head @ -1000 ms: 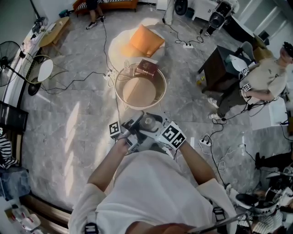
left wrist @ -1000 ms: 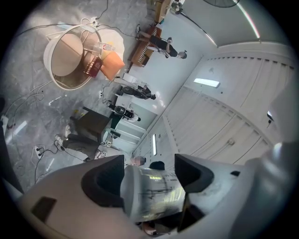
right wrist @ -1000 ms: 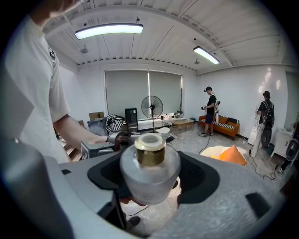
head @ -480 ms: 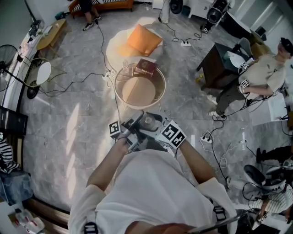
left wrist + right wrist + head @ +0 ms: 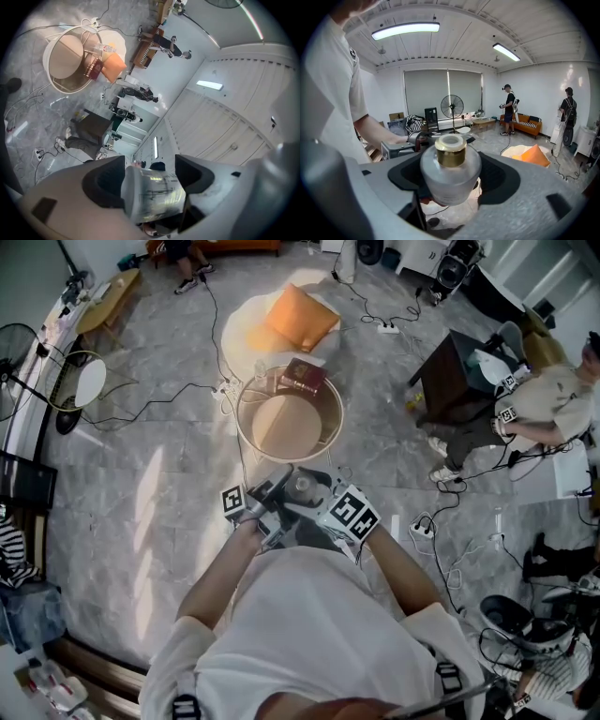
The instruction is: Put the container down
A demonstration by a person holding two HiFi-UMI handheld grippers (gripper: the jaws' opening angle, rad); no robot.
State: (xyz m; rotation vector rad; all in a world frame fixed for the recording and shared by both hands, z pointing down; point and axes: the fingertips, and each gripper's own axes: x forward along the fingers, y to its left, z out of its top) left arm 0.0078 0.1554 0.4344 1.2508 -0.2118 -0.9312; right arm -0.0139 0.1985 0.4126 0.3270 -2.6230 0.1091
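- While I stand over the grey marble floor [image 5: 169, 484], I hold both claws close in front of my chest, their marker cubes [image 5: 352, 515] facing up in the head view.
- My left gripper [image 5: 270, 502] is closed on the frosted glass container [image 5: 302, 489]; the left gripper view shows the pale, printed body of the container [image 5: 152, 194] filling the gap, with a jaw pad against each side.
- My right gripper [image 5: 323, 509] is clamped on the same container; in the right gripper view the rounded frosted body [image 5: 450, 173] sits between the two dark pads, and its gold collar [image 5: 450, 152] points away from the camera.
- So the container is up in the air between my two claws, resting on nothing.
- Ahead of the claws stands a round rimmed table [image 5: 242, 423] with a tan top, apart from the container.
- A dark red book [image 5: 301, 378] lies at the table's far edge.
- Beyond the table an orange cushion [image 5: 300, 319] lies on a pale round pad [image 5: 239, 329].
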